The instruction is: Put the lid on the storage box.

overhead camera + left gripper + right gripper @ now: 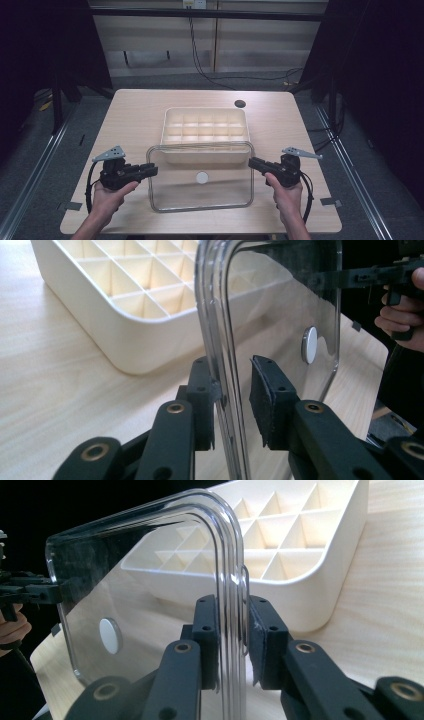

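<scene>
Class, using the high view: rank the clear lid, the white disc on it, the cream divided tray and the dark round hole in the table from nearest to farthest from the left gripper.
1. Clear lid: its left edge sits in the left gripper.
2. White disc: at the lid's middle, to the gripper's right.
3. Cream divided tray: behind the lid, at the table's centre.
4. Dark round hole: far right, beyond the tray.

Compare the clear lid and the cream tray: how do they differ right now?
The clear lid is see-through and flat; the cream tray is opaque, deep and split into compartments. The lid is clamped at its sides by the left gripper and right gripper; the tray sits ungripped. Both are rounded rectangles.
</scene>
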